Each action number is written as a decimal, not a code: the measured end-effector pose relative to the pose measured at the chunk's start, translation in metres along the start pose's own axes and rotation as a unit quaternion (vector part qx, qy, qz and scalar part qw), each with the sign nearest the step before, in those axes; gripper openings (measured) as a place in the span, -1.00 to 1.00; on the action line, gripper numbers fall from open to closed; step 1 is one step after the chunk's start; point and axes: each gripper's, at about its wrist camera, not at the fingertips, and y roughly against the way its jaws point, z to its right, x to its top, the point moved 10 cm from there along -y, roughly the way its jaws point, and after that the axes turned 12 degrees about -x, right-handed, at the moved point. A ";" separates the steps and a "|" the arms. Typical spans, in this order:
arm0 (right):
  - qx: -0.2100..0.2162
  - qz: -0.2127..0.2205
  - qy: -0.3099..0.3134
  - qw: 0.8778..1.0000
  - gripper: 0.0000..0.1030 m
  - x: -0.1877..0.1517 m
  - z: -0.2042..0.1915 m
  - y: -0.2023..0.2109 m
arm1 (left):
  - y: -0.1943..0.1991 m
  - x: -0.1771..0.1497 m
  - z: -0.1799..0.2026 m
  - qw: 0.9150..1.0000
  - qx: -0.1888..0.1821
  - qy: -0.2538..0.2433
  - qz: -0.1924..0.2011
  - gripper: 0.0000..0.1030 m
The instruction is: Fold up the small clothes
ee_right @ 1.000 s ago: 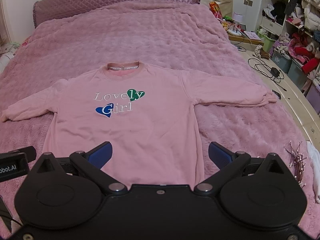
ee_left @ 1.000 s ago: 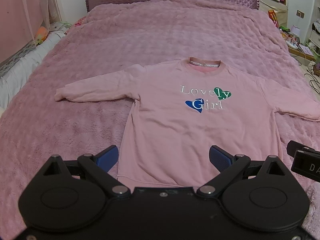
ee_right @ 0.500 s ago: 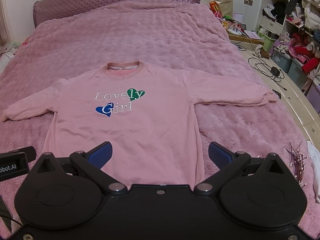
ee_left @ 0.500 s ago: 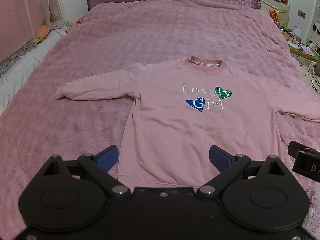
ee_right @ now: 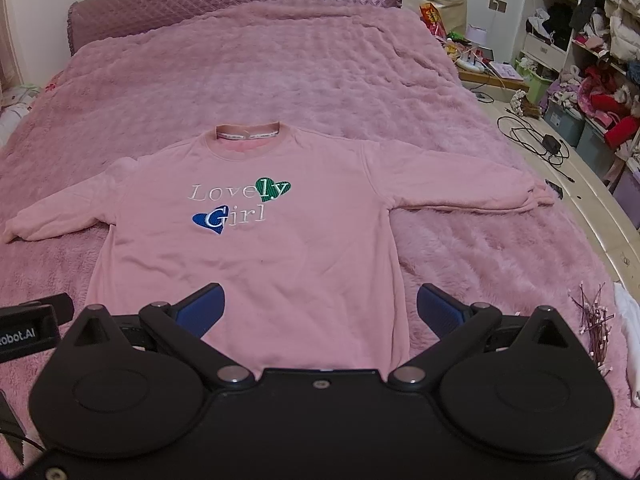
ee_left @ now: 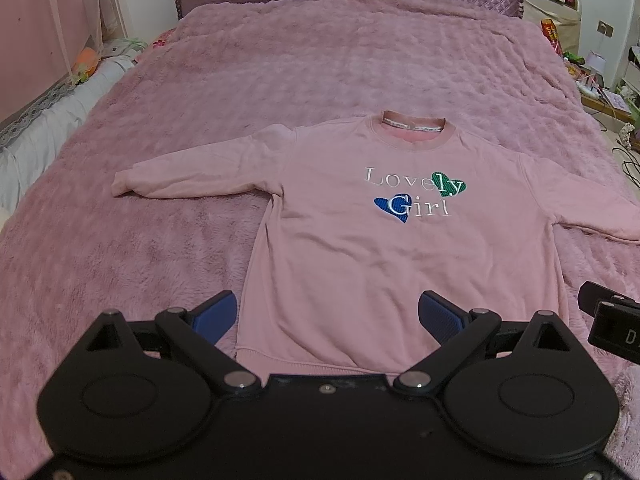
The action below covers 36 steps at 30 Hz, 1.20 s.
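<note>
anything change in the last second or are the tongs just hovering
Nothing visibly changed. The left tongs and right tongs stay open above the hem of the pink sweatshirt, holding nothing. It still lies flat, sleeves spread, on the pink blanket.

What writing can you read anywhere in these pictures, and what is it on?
"Lovely Girl": stitched on the chest of the pink sweatshirt, across a green heart and a blue heart.
"obot.AI": cut off by the frame edge, on the left gripper in the right wrist view.
"D": cut off likewise, on the right gripper in the left wrist view.
Collar tape print and the orange bag: too small to read.
</note>
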 end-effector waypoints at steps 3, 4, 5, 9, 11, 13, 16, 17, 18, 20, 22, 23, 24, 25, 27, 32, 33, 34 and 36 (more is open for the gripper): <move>0.000 0.000 0.000 1.000 1.00 0.000 -0.001 -0.003 | 0.000 0.000 0.000 1.000 0.000 -0.001 -0.001 1.00; 0.000 0.000 0.000 1.000 1.00 0.000 -0.001 -0.003 | 0.000 0.000 0.000 1.000 0.000 -0.001 -0.001 1.00; 0.000 0.000 0.000 1.000 1.00 -0.001 -0.001 -0.003 | 0.000 0.000 0.000 1.000 0.001 -0.002 -0.001 1.00; 0.001 0.001 0.000 1.000 1.00 0.000 0.000 -0.003 | -0.001 0.001 0.000 1.000 0.002 -0.001 -0.002 1.00; 0.000 0.002 0.001 1.000 1.00 0.000 -0.002 -0.001 | -0.001 0.002 0.000 1.000 0.002 -0.002 -0.001 1.00; 0.001 0.001 0.001 1.000 1.00 -0.001 -0.002 -0.001 | -0.001 0.001 0.001 1.000 0.002 -0.001 -0.001 1.00; 0.001 0.002 0.001 1.000 1.00 0.000 -0.002 -0.001 | -0.002 0.001 0.001 1.000 0.002 -0.002 -0.001 1.00; 0.001 0.003 0.001 1.000 1.00 0.000 -0.002 0.000 | -0.002 0.001 0.001 1.000 0.003 -0.002 -0.002 1.00; 0.001 0.002 0.001 1.000 1.00 0.000 -0.003 -0.001 | -0.002 0.001 0.001 1.000 0.003 -0.002 -0.002 1.00; 0.001 0.001 0.001 1.000 1.00 0.001 -0.004 -0.001 | -0.002 0.001 0.001 1.000 0.003 -0.001 -0.002 1.00; 0.001 0.002 0.001 1.000 1.00 0.001 -0.003 -0.001 | -0.002 0.001 0.001 1.000 0.003 -0.002 -0.002 1.00; 0.001 0.001 0.001 1.000 1.00 0.001 -0.004 -0.001 | -0.002 0.001 0.001 1.000 0.003 -0.002 -0.002 1.00; 0.002 0.001 0.001 1.000 1.00 0.001 -0.004 -0.001 | -0.002 0.001 0.001 1.000 0.003 -0.002 -0.002 1.00; 0.002 0.001 0.001 1.000 1.00 0.002 -0.004 -0.001 | -0.002 0.001 0.001 1.000 0.003 -0.002 -0.002 1.00; 0.002 0.001 0.002 1.000 1.00 0.002 -0.004 -0.001 | -0.002 0.001 0.001 1.000 0.003 -0.002 -0.002 1.00; 0.007 -0.001 0.001 1.000 1.00 0.001 -0.004 -0.003 | -0.004 0.000 0.001 1.000 0.003 -0.001 -0.005 1.00; 0.008 -0.001 0.000 1.000 1.00 0.001 -0.004 -0.003 | -0.005 0.000 0.001 1.000 0.003 -0.001 -0.005 1.00; 0.008 0.000 0.000 1.000 1.00 0.002 -0.004 -0.003 | -0.006 0.000 0.001 1.000 0.002 -0.001 -0.006 1.00; 0.009 0.003 0.001 1.000 1.00 0.002 -0.005 -0.004 | -0.007 0.001 0.001 1.000 0.002 -0.002 -0.007 1.00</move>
